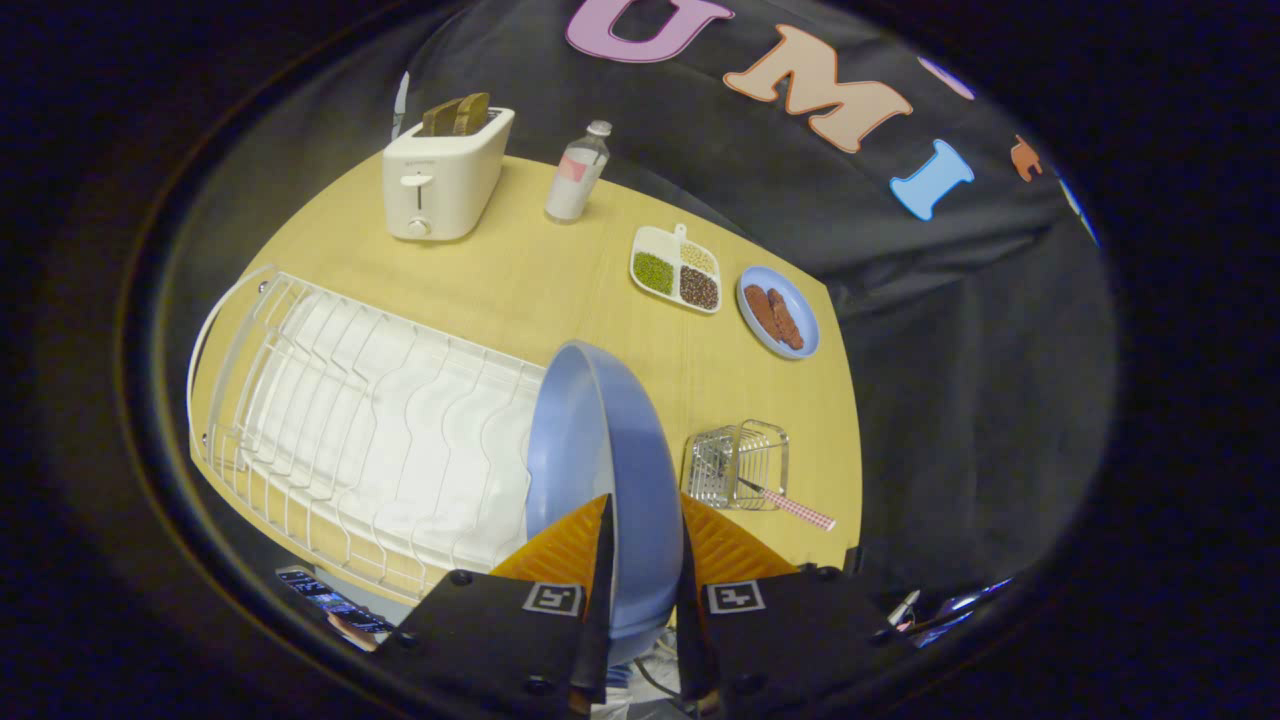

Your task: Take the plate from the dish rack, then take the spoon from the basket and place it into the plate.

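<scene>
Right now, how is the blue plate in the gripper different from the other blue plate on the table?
The held plate stands on edge between the gripper fingers; the far plate lies flat on the table. The held plate is empty; the far plate carries brown food. Both are light blue and round.

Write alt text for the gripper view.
The gripper holds a blue plate on edge between both fingers, above a wooden table. A white dish rack lies beside it; a wire basket with a spoon, and a toaster, stand beyond.
</scene>
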`<state>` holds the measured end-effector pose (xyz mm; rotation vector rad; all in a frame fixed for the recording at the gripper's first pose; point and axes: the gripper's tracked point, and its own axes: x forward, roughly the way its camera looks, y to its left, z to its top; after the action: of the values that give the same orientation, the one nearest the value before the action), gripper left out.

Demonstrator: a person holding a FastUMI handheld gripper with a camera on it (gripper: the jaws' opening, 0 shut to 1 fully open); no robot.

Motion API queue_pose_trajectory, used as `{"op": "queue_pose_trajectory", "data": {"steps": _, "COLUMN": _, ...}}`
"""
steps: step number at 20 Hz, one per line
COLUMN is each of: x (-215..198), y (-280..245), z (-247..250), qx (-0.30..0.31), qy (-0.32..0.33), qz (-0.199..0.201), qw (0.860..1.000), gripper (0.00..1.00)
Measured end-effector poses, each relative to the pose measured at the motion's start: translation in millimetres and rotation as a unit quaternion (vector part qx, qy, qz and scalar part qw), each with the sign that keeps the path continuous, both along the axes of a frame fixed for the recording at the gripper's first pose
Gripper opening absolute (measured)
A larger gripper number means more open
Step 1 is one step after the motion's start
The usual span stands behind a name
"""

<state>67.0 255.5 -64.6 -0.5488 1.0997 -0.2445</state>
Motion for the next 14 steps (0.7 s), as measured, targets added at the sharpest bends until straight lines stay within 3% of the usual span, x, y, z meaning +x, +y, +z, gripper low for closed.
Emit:
{"op": "queue_pose_trajectory", "data": {"steps": 4, "x": 5, "y": 6, "z": 6, "qx": -0.028, "qy": -0.006, "qz": 0.006, "qw": 1.0, "gripper": 0.31}}
{"op": "queue_pose_trajectory", "data": {"steps": 7, "x": 4, "y": 6, "z": 7, "qx": -0.012, "qy": -0.002, "qz": 0.005, "qw": 1.0, "gripper": 0.31}}
{"op": "queue_pose_trajectory", "data": {"steps": 14, "x": 1, "y": -6, "z": 23, "qx": 0.131, "qy": -0.034, "qz": 0.003, "qw": 0.991, "gripper": 0.29}}
